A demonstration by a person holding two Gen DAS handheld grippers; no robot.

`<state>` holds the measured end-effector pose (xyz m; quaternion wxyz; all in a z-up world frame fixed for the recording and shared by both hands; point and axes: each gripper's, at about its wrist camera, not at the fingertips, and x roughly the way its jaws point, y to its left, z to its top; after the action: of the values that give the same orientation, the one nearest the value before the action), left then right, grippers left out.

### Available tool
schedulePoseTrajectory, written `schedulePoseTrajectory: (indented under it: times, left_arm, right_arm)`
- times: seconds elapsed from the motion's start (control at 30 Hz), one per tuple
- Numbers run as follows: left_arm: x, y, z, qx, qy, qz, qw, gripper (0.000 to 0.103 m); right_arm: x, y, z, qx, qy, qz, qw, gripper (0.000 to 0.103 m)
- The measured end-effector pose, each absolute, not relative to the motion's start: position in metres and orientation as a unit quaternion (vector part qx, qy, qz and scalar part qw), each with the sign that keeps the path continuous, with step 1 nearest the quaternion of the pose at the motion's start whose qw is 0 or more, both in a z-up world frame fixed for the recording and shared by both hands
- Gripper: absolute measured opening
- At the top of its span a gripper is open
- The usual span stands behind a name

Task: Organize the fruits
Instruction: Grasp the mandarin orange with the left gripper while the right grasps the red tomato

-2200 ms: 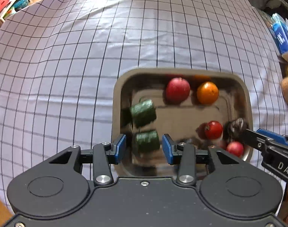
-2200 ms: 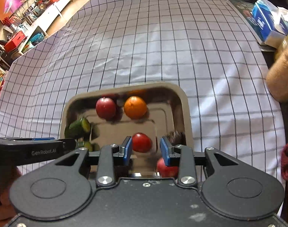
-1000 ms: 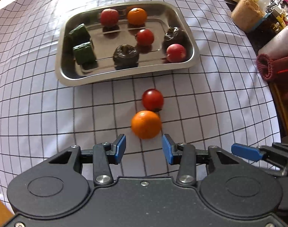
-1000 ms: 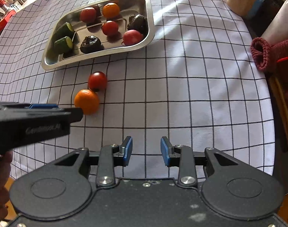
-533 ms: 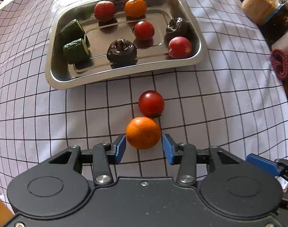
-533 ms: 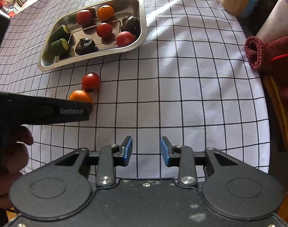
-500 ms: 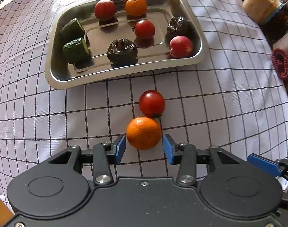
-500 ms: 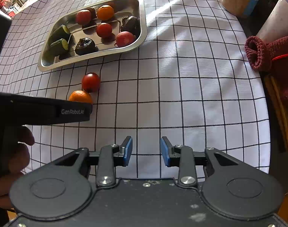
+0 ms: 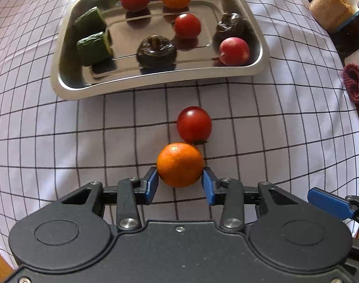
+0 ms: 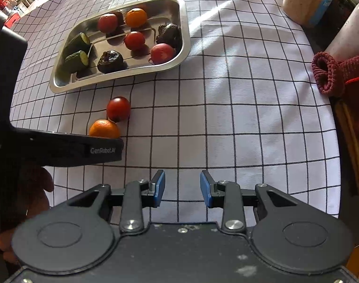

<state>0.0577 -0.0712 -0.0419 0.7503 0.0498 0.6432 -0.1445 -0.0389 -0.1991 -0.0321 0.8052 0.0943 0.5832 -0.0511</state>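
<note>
Between the jaws of the left gripper (image 9: 179, 181), closing in on the orange (image 9: 180, 164): having just been narrowing, now pressing a blue pad against each flank of the fruit, low on its near half. Pointing steeply down at the desk (image 9: 61, 141), with the orange resting on the checked cloth, not yet lifted by the look of it. Just beyond the jaws, touching or all but touching the far side of the orange, leaving a loose tomato (image 9: 194, 124) on the cloth. Farther beyond, well apart from the jaws, showing the steel tray (image 9: 68, 87) already holding another orange, tomatoes, two cucumber pieces and two dark wrinkled fruits.

Off to the right of those jaws, hovering the right gripper (image 10: 182, 186) above bare cloth, jaws drawn to their narrowest with nothing between them.

Judging the step: picking up the loose orange, with the grasp just being made. Next, most likely firming the squeeze, lifting straight up so as not to nudge the tomato, carrying forward over the near rim of the tray and letting go in a free spot, perhaps beside the orange at the far wall. Watching for a shallow hold: gripping only at the pad tips on a round skin, risking a roll forward into the tomato. Afterwards, probably coming back for the tomato
</note>
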Motion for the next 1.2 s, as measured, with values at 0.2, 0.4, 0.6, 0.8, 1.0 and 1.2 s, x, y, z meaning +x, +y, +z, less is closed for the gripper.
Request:
schedulePoseTrajectory:
  times: [0.2, 0.4, 0.6, 0.8, 1.0, 1.2]
  left_arm:
    - [0.06, -0.046, -0.038, 0.036, 0.649, -0.125, 0.75, 0.048]
    - [0.063, -0.016, -0.033, 0.024, 0.652, -0.101, 0.751, 0.048]
    - [0.065, 0.012, -0.032, 0.018, 0.652, -0.089, 0.752, 0.048]
    - [0.067, 0.029, -0.035, 0.015, 0.658, -0.087, 0.748, 0.048]
    - [0.074, 0.042, -0.035, 0.011, 0.661, -0.084, 0.746, 0.048]
    - [0.083, 0.059, -0.031, 0.002, 0.659, -0.074, 0.748, 0.048]
  right_arm:
    - [-0.035, -0.187, -0.033, 0.09, 0.587, -0.041, 0.804, 0.035]
    - [-0.027, -0.169, -0.033, 0.084, 0.591, -0.029, 0.802, 0.035]
    - [-0.014, -0.156, -0.036, 0.089, 0.603, -0.023, 0.793, 0.034]
    - [-0.002, -0.142, -0.034, 0.09, 0.593, -0.023, 0.8, 0.034]
    - [0.015, -0.134, -0.036, 0.1, 0.589, -0.024, 0.802, 0.037]
    - [0.029, -0.131, -0.032, 0.115, 0.57, -0.031, 0.813, 0.042]
